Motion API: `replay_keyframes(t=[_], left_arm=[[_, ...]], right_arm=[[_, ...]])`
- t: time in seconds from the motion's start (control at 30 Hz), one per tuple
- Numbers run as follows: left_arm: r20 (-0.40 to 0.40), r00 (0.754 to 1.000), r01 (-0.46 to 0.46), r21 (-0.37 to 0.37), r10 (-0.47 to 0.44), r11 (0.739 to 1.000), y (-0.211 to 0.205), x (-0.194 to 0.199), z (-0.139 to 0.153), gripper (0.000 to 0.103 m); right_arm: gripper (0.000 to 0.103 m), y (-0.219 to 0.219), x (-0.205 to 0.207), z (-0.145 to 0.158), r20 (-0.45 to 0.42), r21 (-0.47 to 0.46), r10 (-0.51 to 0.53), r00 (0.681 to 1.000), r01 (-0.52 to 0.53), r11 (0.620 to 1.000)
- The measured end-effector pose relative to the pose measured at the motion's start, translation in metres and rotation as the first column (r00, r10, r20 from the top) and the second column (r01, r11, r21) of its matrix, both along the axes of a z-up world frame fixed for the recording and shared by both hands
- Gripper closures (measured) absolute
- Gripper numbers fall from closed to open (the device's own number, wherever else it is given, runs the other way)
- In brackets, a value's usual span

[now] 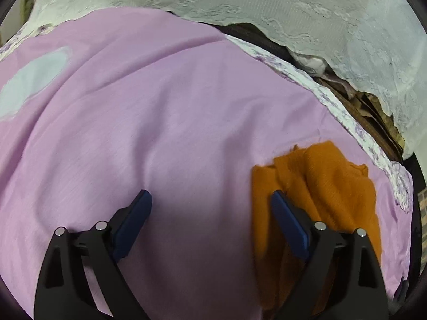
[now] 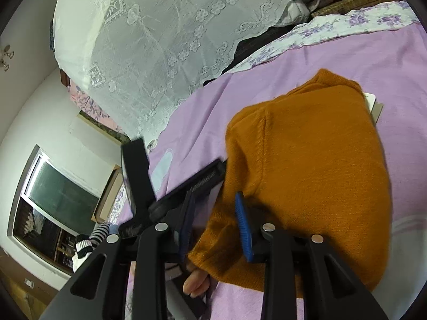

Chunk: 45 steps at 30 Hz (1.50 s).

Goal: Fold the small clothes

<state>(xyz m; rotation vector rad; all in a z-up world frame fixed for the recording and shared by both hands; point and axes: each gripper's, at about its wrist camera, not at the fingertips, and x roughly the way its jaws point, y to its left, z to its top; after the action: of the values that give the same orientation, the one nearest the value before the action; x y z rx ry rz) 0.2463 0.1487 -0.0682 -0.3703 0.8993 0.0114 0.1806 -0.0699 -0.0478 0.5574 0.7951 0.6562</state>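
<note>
Jaws apart; lilac bedsheet (image 1: pixel 160 112) (rumpled), lace curtain (image 2: pixel 160 40) behind.

In the left wrist view, bare pink sheet (image 1: pixel 165 112) lies open from nine round to one o'clock. The orange garment (image 1: pixel 320 186) bunches at four o'clock, touching the right finger. A lace curtain (image 1: pixel 293 13) walls off twelve to two. In the right wrist view, the other gripper's black frame (image 2: pixel 170 192) crosses at nine o'clock.
</note>
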Motion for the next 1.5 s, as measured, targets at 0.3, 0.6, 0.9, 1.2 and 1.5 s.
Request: replay_keyframes(t=[0.3,0.6,0.9,1.2,1.5], left_arm=[[0.029,0.998,0.058,-0.219,-0.053,0.974,0.008,0.037,0.001,0.014],[0.066,0.997,-0.016,-0.313,0.038,0.949,0.037,0.02,0.013,0.014],[0.14,0.969,0.212,-0.036,-0.206,0.977,-0.047,-0.015,0.044,0.01],[-0.02,0.97,0.242,0.016,-0.242,0.97,-0.066,-0.039,-0.001,0.004],[-0.02,0.971,0.239,0.065,-0.238,0.969,-0.062,-0.066,-0.006,0.004]], right_arm=[[0.067,0.021,0.015,-0.019,-0.016,-0.088,0.02,1.0,-0.021,0.996],[0.067,0.021,-0.004,0.005,0.128,-0.188,0.059,0.99,-0.034,0.982],[0.074,-0.073,0.028,0.037,0.16,-0.15,-0.212,0.964,0.236,0.96],[0.101,-0.071,0.082,-0.015,-0.027,-0.17,-0.118,0.993,0.112,0.979],[0.098,-0.112,0.093,-0.024,-0.045,-0.152,-0.269,0.962,0.26,0.954]])
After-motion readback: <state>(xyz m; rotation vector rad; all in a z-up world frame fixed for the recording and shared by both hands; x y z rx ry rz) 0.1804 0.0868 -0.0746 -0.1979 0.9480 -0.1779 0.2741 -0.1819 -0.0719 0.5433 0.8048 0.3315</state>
